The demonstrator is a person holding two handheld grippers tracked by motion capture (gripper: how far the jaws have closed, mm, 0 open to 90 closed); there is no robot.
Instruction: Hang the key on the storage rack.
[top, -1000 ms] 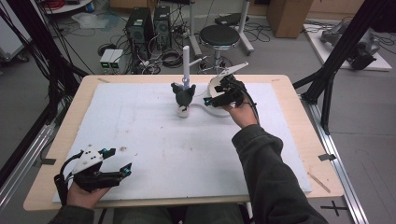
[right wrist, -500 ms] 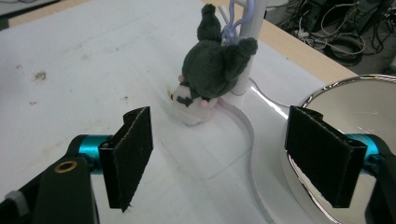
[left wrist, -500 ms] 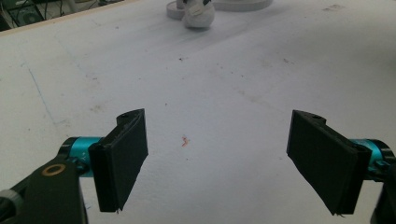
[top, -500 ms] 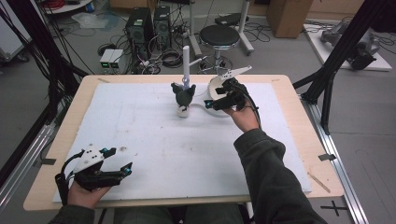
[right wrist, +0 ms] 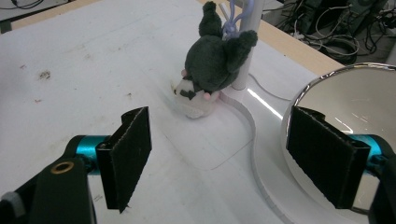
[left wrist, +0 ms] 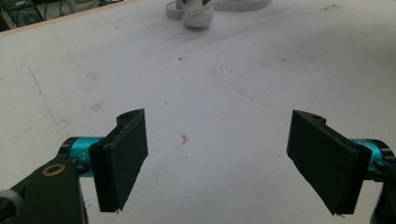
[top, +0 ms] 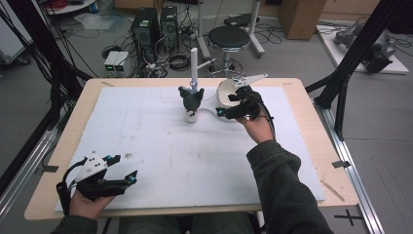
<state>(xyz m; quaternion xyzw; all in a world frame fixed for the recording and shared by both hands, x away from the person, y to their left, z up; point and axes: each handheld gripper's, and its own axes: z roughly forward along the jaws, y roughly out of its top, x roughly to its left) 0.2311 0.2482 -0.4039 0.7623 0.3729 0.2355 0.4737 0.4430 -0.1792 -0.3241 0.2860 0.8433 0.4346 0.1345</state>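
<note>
At the near left edge of the white foam-covered table [top: 146, 146], the left gripper [top: 122, 168] rests with its jaws spread wide over bare board. Farther off, the right gripper [top: 228, 107] has just been opening, nothing between its pads. Its own view shows the dark-grey-and-white plush toy [right wrist: 210, 70] hanging by a lilac loop against a white post [right wrist: 245, 56], beside a shiny round bowl-like dish [right wrist: 355, 102]; from above the toy [top: 191, 101] sits just left of that gripper.

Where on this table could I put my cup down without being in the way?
The white mat lies bare across its middle and left, between the left gripper at the near corner and the plush toy. It is crowded at the far right, where the toy, the white stand, the round mirror and the right gripper sit close together.
</note>
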